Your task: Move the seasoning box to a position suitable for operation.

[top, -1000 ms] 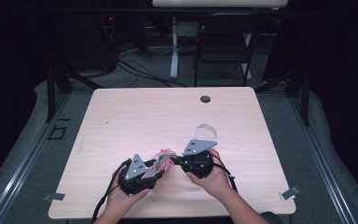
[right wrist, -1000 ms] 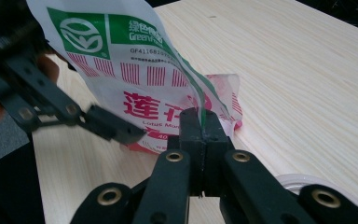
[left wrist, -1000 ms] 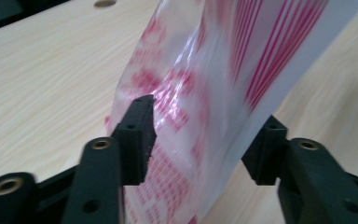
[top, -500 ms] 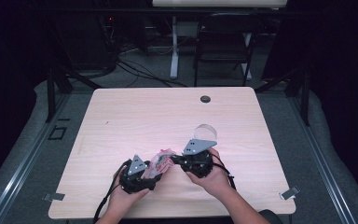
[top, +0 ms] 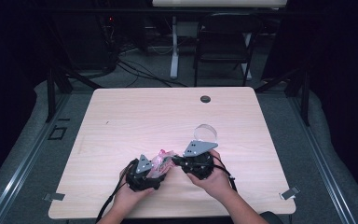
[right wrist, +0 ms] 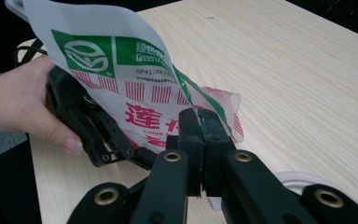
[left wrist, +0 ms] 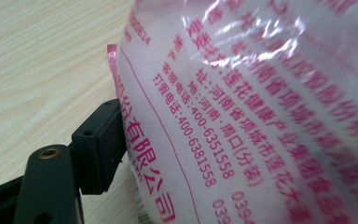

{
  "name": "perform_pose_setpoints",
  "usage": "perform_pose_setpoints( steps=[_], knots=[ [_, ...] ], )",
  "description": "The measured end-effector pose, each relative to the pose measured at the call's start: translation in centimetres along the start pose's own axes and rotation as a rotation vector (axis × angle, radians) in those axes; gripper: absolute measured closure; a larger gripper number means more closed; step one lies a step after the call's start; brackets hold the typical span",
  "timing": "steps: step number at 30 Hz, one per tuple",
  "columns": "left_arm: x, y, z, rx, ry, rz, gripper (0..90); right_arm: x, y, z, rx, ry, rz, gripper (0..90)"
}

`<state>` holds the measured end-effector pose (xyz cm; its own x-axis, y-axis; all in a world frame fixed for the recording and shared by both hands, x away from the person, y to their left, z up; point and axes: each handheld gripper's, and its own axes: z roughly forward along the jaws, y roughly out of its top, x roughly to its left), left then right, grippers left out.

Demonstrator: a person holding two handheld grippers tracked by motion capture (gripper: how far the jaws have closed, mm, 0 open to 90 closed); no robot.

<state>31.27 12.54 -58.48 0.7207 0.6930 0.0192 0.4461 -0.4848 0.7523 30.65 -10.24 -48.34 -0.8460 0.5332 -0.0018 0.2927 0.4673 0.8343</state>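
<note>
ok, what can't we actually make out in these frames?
- Left gripper: in the left gripper view the pink-printed plastic packet covers one jaw, so its closure on the packet is unconfirmed.
- Packet contents: the printed film hides them, and the frame edges cut it off.
- Round clear plastic lid: too small in the high view to identify surely.
- Right gripper: jaws pinch the packet's edge, but how deep is hidden.

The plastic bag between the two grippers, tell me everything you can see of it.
The plastic bag is a thin, glossy, crinkled packet, white with pink-red Chinese print, phone numbers and a green logo panel. It is held up above the table near its front edge. The right gripper pinches its edge; the left gripper presses its side.
</note>
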Motion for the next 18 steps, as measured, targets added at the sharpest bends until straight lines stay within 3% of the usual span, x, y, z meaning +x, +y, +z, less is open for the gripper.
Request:
perform_pose_setpoints(
  steps=[8, 18],
  knots=[
    [0.03, 0.08, 0.53, 0.039, -0.002, 0.007, 27.4, 0.0, -0.2, -0.18, 0.001, -0.005, 0.002, 89.0],
    [0.18, 0.13, 0.71, 0.059, 0.01, -0.054, 21.3, 0.11, -0.24, -0.19, -0.002, -0.008, 0.002, 87.9]
  ],
)
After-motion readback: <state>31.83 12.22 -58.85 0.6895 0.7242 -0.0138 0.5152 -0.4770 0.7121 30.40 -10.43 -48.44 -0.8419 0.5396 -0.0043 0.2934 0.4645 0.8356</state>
